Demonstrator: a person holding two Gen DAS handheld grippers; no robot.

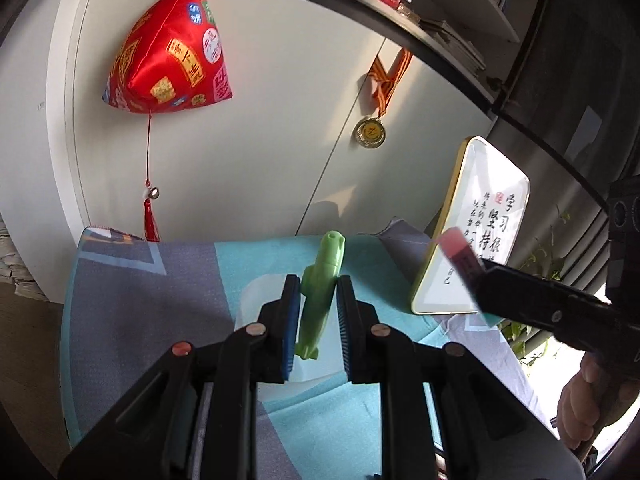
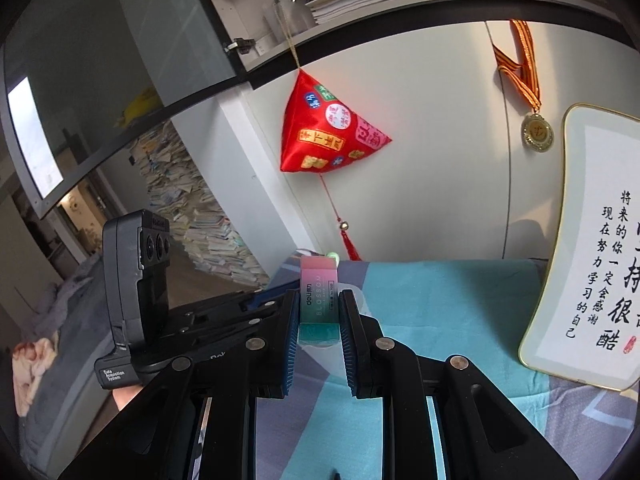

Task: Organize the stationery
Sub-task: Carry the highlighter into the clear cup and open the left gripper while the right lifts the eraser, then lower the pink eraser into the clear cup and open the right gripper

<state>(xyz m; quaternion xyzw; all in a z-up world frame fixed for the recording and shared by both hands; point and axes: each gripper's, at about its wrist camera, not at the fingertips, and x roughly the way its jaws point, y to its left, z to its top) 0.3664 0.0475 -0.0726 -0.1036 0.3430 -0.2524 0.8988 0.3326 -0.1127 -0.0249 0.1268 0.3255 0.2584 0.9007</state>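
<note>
Your left gripper (image 1: 318,292) is clamped narrow on one green pen-shaped tool (image 1: 320,292), which sticks up past the pads above a translucent white container (image 1: 256,300) on the patterned blue-and-grey tablecloth (image 1: 160,300). Your right gripper (image 2: 319,312) pinches one eraser (image 2: 319,304), pink fading to teal, its sleeve reading "deli" and "BLOSSOM"; it stands upright between the pads, above the cloth.

The cloth's far edge runs close along the white wall (image 1: 260,140), so little room lies ahead. On your right, one gold-rimmed calligraphy plaque (image 2: 592,248) stands tilted on the cloth, near the right gripper's side; its Chinese characters are legible. The cloth's left edge drops off to open floor.

Above hang one red pyramid-shaped cushion (image 1: 168,56) with a tassel and one medal (image 1: 370,132) on a striped ribbon, beneath a dark shelf (image 1: 360,4) of books. The left gripper's camera housing reads "Data Acquisition System".
</note>
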